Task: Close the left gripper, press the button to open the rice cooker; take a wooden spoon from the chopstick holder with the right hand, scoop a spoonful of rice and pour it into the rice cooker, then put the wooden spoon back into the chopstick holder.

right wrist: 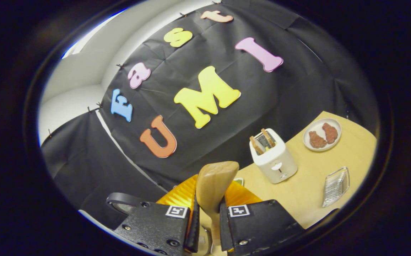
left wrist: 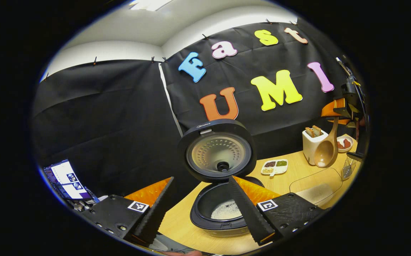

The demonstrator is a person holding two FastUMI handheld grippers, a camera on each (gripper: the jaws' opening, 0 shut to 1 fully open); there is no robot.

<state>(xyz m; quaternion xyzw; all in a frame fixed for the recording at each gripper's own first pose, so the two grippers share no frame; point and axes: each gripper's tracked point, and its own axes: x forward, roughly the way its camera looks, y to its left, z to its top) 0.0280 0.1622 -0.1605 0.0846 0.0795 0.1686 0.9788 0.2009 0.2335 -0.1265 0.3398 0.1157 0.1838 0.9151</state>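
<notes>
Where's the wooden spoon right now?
In the right gripper, clamped by its handle; the left gripper view shows the wooden spoon hanging bowl-down beside the white toaster.

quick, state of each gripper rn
left gripper: open, fingers spread, holding nothing
right gripper: shut on the wooden spoon

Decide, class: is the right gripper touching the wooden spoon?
Touching. In the right gripper view, the right gripper has both fingers pressed against the handle of the wooden spoon, with no gap on either side; the bowl stands up above them.
</notes>
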